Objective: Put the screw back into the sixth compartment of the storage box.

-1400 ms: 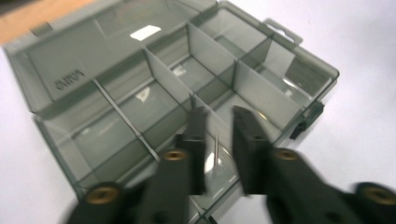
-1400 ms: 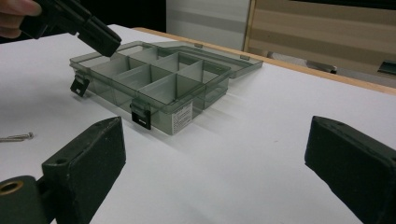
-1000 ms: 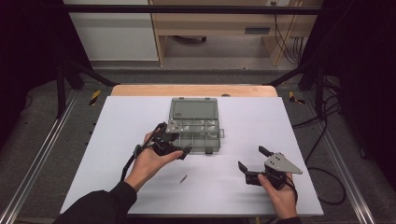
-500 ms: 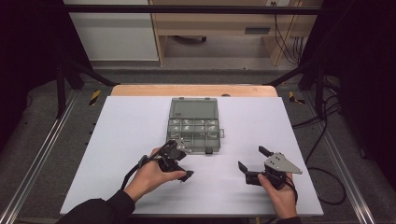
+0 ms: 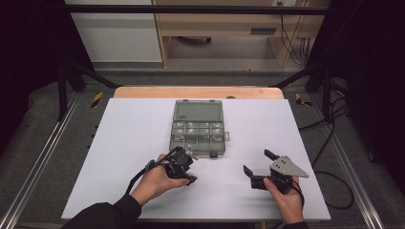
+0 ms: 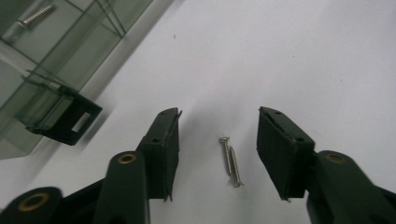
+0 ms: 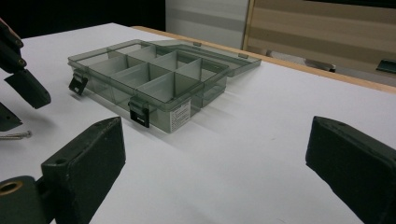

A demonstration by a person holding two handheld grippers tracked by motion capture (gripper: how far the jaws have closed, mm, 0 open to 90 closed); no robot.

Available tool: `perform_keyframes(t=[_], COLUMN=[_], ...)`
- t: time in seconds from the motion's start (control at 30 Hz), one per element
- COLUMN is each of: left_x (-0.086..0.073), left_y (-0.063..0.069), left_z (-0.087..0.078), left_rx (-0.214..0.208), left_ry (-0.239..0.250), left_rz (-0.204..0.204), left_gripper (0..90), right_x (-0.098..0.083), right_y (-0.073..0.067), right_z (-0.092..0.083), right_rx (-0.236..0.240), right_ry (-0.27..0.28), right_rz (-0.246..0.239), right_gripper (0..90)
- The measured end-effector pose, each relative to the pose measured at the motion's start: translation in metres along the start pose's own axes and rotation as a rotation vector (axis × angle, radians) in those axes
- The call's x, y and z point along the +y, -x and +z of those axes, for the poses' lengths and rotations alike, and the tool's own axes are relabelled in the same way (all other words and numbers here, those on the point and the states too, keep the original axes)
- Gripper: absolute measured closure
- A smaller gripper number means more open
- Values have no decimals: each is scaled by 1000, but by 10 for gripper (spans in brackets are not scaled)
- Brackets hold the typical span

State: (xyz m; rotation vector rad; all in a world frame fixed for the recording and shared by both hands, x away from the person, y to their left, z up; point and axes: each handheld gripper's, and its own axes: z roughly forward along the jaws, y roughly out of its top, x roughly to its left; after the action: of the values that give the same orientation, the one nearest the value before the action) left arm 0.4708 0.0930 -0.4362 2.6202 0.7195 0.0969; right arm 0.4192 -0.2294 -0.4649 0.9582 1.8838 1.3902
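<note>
The left gripper (image 5: 184, 167) was low over the white table (image 5: 124, 143), at the near left, just in front of the box. Its jaws had just been closing in, but they were still apart and pressed on nothing. Two small silver screws (image 6: 231, 161) lay side by side on the table right between the two jaws, in the gap, a bit closer to the right jaw, and neither jaw touched them. Just beyond the left gripper sat the clear grey box (image 5: 197, 129) with its lid laid back on the far side. It had many little rooms, and its black clasp (image 6: 65, 122) hung on the near wall. A single screw (image 6: 35, 15) lay in one room of the box. Farther right, well apart from the box, the right gripper (image 5: 260, 168) was held just above the table with its jaws wide apart and nothing between them.
</note>
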Motion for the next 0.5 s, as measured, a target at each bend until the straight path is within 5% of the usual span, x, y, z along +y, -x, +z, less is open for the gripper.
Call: perform_keyframes(t=[0.5], left_x=[-1], left_y=[0], left_z=[7], left_rx=[-32], left_ry=[-29], left_rz=[-14], left_gripper=[750], right_x=[0], right_y=[0], right_z=[0], right_rx=[1], right_ry=[-6], right_rz=[0], right_gripper=[49])
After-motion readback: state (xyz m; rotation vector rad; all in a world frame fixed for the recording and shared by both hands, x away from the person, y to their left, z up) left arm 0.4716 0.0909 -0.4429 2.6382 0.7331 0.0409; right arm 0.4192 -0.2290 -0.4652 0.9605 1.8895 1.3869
